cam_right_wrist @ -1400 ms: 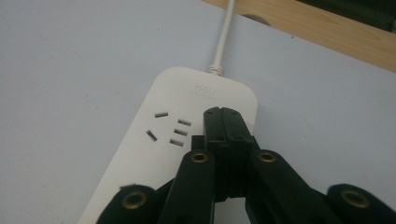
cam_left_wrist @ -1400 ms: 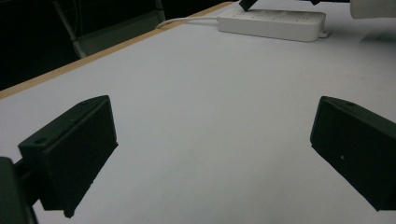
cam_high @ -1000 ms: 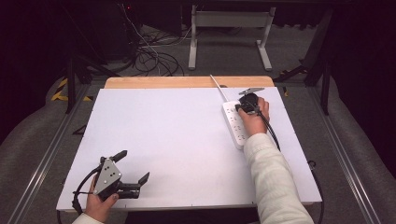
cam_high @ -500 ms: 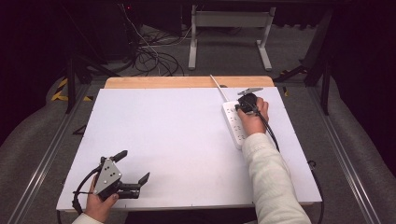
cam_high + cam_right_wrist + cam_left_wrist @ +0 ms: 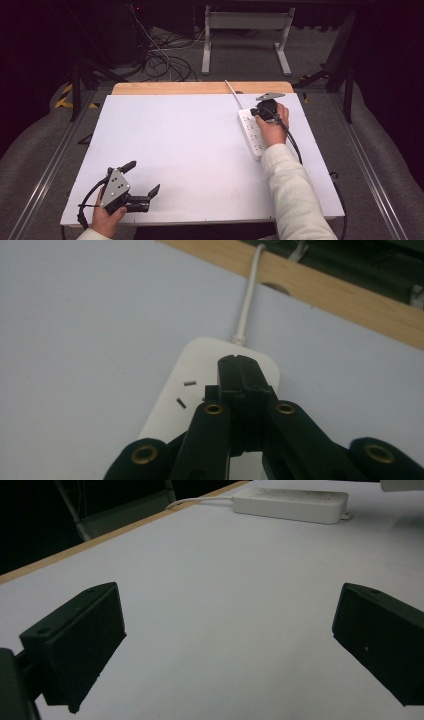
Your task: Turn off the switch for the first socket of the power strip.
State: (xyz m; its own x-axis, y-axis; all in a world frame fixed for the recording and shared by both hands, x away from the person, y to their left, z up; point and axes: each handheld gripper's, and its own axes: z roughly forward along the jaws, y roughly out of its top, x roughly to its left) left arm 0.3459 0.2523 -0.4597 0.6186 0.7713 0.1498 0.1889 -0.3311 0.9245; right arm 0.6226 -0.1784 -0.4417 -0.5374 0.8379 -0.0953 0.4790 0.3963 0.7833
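Note:
A white power strip (image 5: pixel 254 136) lies at the table's back right, its white cord (image 5: pixel 233 93) running off over the far edge. My right gripper (image 5: pixel 258 113) is shut, jaws pressed together, tips down over the strip's far end (image 5: pixel 170 405) beside a pair of socket slots. I see nothing between the right gripper's (image 5: pixel 239 365) jaws. My left gripper (image 5: pixel 144 176) sits open in a hand near the table's front left corner, nothing between its fingers. In the left gripper view the left gripper (image 5: pixel 225 645) points across bare white table toward the power strip (image 5: pixel 290 502).
The white table top (image 5: pixel 190 145) has a wooden strip (image 5: pixel 200 88) along its far edge. Beyond it are tangled cables (image 5: pixel 165 62) on the floor and a white metal stand (image 5: pixel 245 35). A black cable (image 5: pixel 292 145) trails from the right gripper along the sleeve.

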